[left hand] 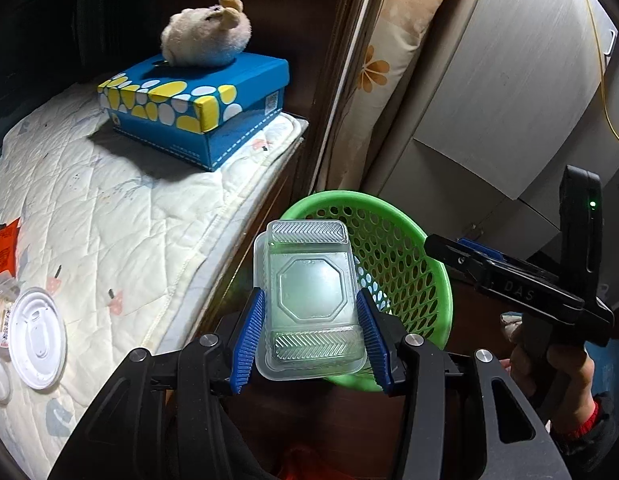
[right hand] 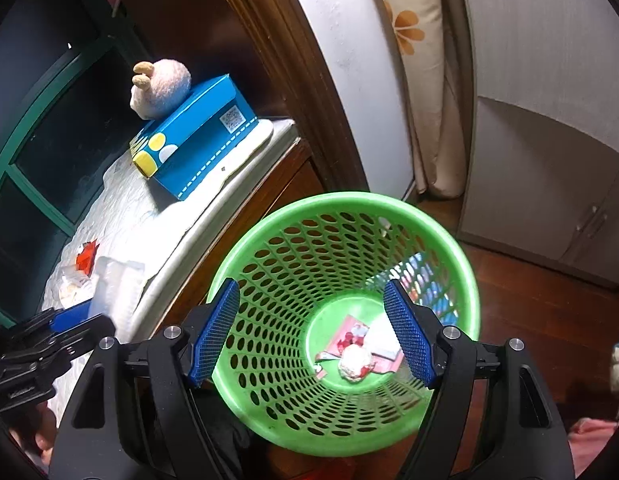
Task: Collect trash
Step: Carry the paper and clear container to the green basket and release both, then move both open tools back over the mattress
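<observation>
My left gripper [left hand: 309, 294] is shut on a clear plastic clamshell container [left hand: 309, 248], its blue pads [left hand: 251, 336] pressing both long sides. It holds the container beside the near rim of the green mesh basket [left hand: 393, 248]. My right gripper [right hand: 311, 285] hangs open over the basket [right hand: 349, 200] with nothing between its fingers. A crumpled foil ball and red-and-white wrappers [right hand: 355, 354] lie on the basket's bottom. From the right wrist view, the left gripper [right hand: 69, 318] and the container [right hand: 115, 280] show at the left, over the quilted pad's edge.
A quilted white pad [left hand: 109, 208] covers a wooden bench and carries a blue tissue box [left hand: 197, 100] with a plush toy [left hand: 207, 36], a white cup lid [left hand: 37, 338] and an orange wrapper [left hand: 3, 248]. White cabinets [right hand: 549, 160] and a flowered curtain [right hand: 421, 60] stand behind the basket.
</observation>
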A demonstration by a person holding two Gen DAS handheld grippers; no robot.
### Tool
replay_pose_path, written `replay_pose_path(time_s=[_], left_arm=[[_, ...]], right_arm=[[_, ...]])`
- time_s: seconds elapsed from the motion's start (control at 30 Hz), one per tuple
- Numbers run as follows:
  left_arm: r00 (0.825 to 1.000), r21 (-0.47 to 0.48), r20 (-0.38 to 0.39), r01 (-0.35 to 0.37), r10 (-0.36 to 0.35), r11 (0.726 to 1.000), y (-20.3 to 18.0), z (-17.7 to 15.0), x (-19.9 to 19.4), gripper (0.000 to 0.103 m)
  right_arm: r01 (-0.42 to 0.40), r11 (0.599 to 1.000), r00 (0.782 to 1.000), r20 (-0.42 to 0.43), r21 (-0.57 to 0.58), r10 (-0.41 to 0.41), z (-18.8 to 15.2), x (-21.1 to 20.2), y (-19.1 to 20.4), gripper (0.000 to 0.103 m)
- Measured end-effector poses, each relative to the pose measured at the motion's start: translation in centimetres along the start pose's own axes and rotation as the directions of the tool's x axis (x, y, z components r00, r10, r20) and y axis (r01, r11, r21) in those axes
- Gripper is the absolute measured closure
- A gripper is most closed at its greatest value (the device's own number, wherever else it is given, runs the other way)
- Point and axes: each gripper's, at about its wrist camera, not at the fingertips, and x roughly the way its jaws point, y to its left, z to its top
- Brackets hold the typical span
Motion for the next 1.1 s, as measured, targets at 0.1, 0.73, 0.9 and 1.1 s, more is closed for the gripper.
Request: replay_pose_path(time_s=[0.1, 0.73, 0.9, 1.1], left_arm=[[1.0, 0.018, -0.025, 0.01, -0.009, 1.0, -1.2, 0.4, 1.7, 0.057], [0.993, 0.064, -0.117, 0.019, -0.012, 0.998, -4.3, 0.4, 8.1, 0.027], [0.994, 0.038, -0.104, 0.03, -0.026, 0.999, -3.3, -0.1, 7.0, 0.027], [0.998, 0.004, -0.062, -0.01, 0.01, 1.0, -1.0, -0.9, 4.1, 0.027]], right_arm=[[0.008, 1.0, 1.0, 0.016, 0.004, -0.008, -0.3, -0.8, -0.5, 0.028], [0.002, 0.995, 0.999, 0.039, 0.099, -0.006, -1.5, -2.3, -3.5, 0.028], [-0.003, 0.995, 0.999, 0.048, 0.1, -0.002, -1.7, -2.8, -3.3, 0.028], [-0.035, 0.996, 0.998, 0.051, 0.081, 0.031, -1.9, -3.2, -1.8, 0.028]])
